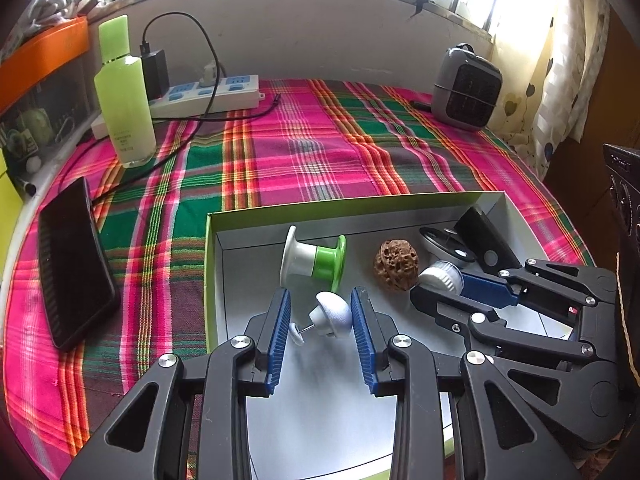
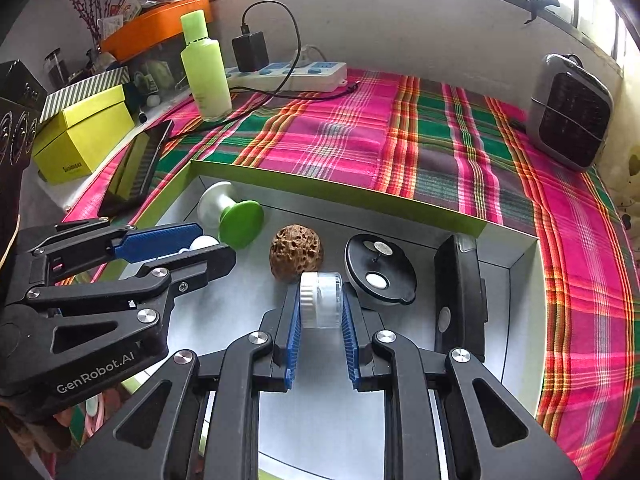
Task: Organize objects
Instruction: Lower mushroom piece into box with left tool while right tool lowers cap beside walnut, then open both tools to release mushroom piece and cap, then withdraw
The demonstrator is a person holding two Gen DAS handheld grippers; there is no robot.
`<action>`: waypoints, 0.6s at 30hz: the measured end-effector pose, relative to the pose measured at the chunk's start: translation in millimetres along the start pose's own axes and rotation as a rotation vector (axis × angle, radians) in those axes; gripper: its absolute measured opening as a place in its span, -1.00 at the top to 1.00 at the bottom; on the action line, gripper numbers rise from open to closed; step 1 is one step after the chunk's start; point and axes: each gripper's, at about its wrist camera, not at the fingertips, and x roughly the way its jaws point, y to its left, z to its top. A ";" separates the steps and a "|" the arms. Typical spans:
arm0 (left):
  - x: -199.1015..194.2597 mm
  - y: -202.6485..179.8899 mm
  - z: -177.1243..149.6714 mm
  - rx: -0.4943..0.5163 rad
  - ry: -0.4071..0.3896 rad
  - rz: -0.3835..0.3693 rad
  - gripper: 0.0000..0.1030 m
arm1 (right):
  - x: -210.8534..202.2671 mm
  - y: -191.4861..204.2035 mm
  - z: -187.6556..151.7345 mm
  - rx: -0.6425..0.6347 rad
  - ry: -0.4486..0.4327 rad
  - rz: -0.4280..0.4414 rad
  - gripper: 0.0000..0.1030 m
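your left gripper [image 1: 320, 312] clamps a white knob [image 1: 334, 314], your right gripper [image 2: 320, 312] clamps a white-capped jar [image 2: 321, 300], both over the box [image 2: 516, 280], walnut [image 2: 296, 252] just ahead of the jar

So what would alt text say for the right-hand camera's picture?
The right gripper clamps a small white-capped jar over an open box holding a walnut, spool and black lid. The left gripper reaches in alongside.
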 end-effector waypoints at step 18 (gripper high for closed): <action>-8.7 1.3 -2.7 -0.021 0.000 -0.003 0.20 | -11.9 -1.9 -1.7 -0.001 -0.003 -0.035 0.28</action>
